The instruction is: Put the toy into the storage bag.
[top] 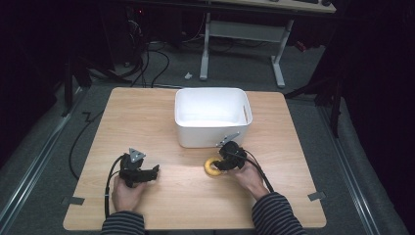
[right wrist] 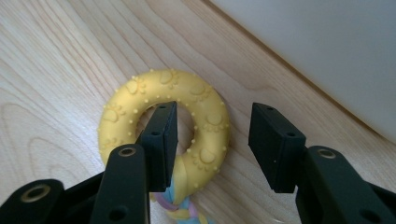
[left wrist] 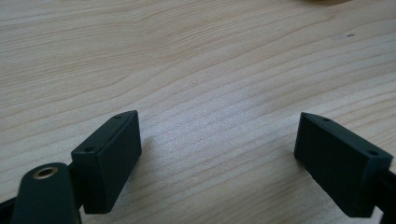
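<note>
A yellow rubber ring toy (right wrist: 205,116) with paw prints and bumps lies flat on the wooden table (top: 147,117), a pastel braided cord (right wrist: 180,207) tied to its near side. My right gripper (right wrist: 212,135) is open and straddles the ring's right side: one jaw stands in the ring's hole, the other outside it. In the high view the ring (top: 211,167) lies just in front of the white bin (top: 213,116), with my right gripper (top: 226,160) over it. My left gripper (top: 147,174) rests open at the table's front left, nothing between its jaws (left wrist: 217,158).
The white bin's wall (right wrist: 327,46) rises close behind the ring. A desk frame (top: 244,34) and cables stand on the floor beyond the table. Tape marks (top: 72,200) sit at the table's front corners.
</note>
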A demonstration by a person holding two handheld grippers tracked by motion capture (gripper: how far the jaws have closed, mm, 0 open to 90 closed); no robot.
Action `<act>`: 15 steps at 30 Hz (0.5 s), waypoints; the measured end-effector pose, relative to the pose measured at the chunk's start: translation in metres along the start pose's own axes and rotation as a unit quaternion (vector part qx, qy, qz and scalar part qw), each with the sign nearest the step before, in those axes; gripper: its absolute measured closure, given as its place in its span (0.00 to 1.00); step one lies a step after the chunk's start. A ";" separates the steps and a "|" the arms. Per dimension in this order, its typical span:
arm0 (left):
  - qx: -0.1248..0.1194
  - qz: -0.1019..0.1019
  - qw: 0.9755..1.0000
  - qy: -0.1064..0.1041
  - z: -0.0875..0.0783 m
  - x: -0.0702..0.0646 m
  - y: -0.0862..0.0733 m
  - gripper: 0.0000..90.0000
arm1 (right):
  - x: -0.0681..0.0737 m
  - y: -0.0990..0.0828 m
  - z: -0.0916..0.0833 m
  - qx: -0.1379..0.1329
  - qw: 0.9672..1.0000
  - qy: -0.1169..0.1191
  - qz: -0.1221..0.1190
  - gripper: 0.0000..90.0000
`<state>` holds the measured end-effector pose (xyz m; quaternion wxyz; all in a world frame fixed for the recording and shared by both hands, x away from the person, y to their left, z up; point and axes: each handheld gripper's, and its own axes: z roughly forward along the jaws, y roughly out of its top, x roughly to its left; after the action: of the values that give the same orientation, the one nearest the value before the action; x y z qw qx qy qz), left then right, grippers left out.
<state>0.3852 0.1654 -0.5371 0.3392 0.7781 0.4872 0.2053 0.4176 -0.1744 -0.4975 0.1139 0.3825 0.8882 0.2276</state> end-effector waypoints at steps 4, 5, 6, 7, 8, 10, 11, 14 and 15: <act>0.000 0.000 1.000 0.000 0.000 0.000 0.000 0.17 | 0.000 0.000 0.005 0.006 1.000 0.001 -0.003 0.60; 0.000 0.000 1.000 0.000 0.000 0.000 0.000 0.17 | 0.001 0.000 0.006 0.006 1.000 0.001 -0.002 0.60; 0.000 0.000 1.000 0.000 0.000 0.000 0.000 0.17 | 0.001 0.000 0.006 0.007 1.000 0.001 -0.003 0.60; 0.000 0.000 1.000 0.000 0.000 0.000 0.000 0.17 | 0.001 0.000 0.007 0.008 1.000 0.001 -0.001 0.61; 0.000 0.000 1.000 0.000 0.000 0.000 0.000 0.17 | 0.001 0.000 0.007 0.008 1.000 0.002 0.001 0.61; 0.000 0.000 1.000 0.000 0.000 0.000 0.000 0.17 | 0.000 0.000 0.007 0.009 1.000 0.007 0.002 0.63; 0.000 0.000 1.000 0.000 0.000 0.000 0.000 0.17 | 0.000 0.000 0.007 0.009 1.000 0.008 0.003 0.64; 0.000 0.000 1.000 0.000 0.000 0.000 0.000 0.17 | 0.000 0.000 0.007 0.009 1.000 0.011 0.002 0.65; 0.000 0.000 1.000 0.000 0.000 0.000 0.000 0.17 | 0.000 0.000 0.007 0.009 1.000 0.012 -0.001 0.65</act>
<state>0.3851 0.1654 -0.5371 0.3392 0.7780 0.4873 0.2055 0.4208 -0.1720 -0.5036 0.0998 0.3797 0.8920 0.2241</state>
